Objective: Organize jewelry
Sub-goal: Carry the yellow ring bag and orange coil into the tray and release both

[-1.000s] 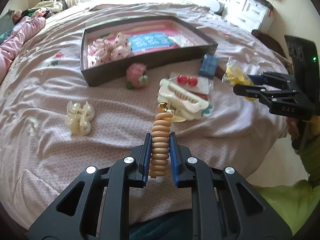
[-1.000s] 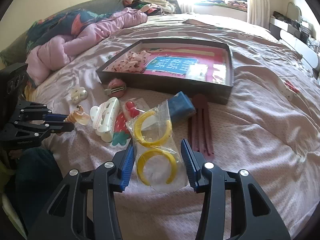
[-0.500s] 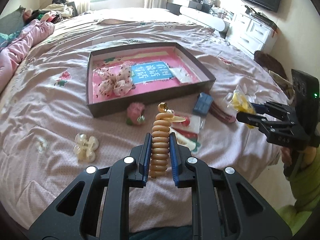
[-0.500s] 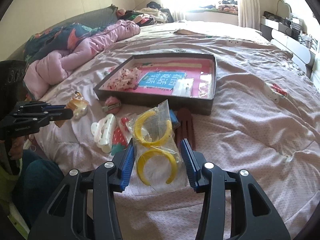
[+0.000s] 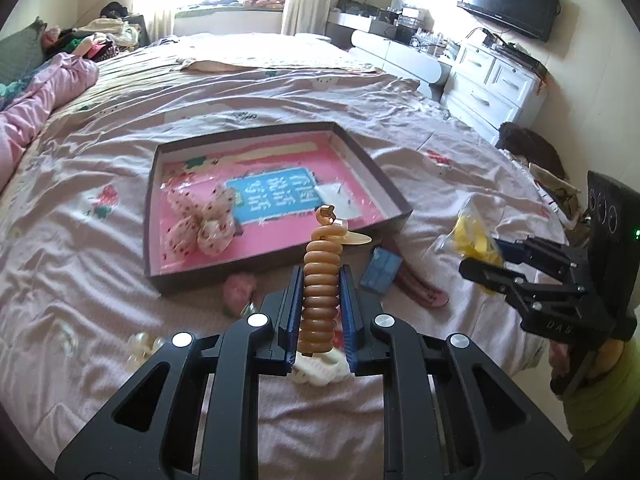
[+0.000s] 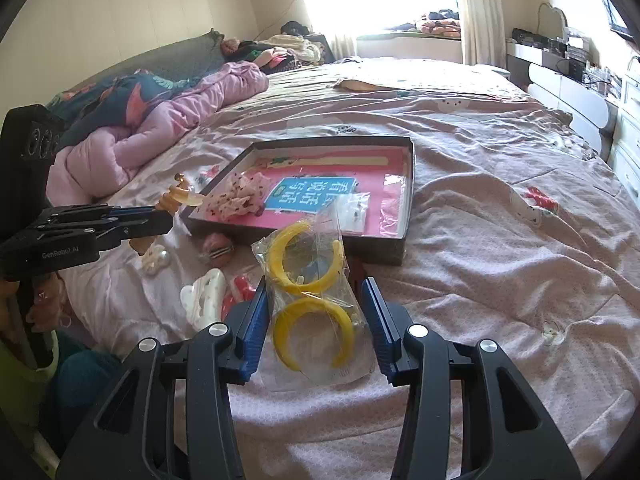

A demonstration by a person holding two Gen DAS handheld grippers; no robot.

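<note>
My left gripper (image 5: 321, 276) is shut on an amber spiral hair coil (image 5: 320, 300), held upright above the bed's near edge. It also shows in the right wrist view as the left gripper (image 6: 162, 216) with the coil (image 6: 176, 196) sticking out of it. My right gripper (image 6: 315, 284) is shut on a clear bag of yellow hoops (image 6: 312, 304). From the left wrist view, the right gripper (image 5: 480, 256) and its bag (image 5: 474, 236) hang right of the tray. The dark tray with pink lining (image 5: 276, 264) (image 6: 332, 140) lies ahead of both, holding a floral scrunchie (image 5: 200, 224) (image 6: 240, 196) and a small clear packet (image 6: 356, 212).
Loose on the pink bedspread near the tray's front lie a blue box (image 5: 380, 270), a dark red clip (image 5: 420, 286), a pink clip (image 6: 216, 248), a white claw clip (image 6: 204, 300) and a pearl clip (image 6: 156, 258). A pink quilt (image 6: 160, 128) lies at the far left, a white dresser (image 5: 492, 88) at the right.
Both grippers have risen off the bed with their loads still clamped. The tray and loose pieces now sit lower and farther off in both views.
</note>
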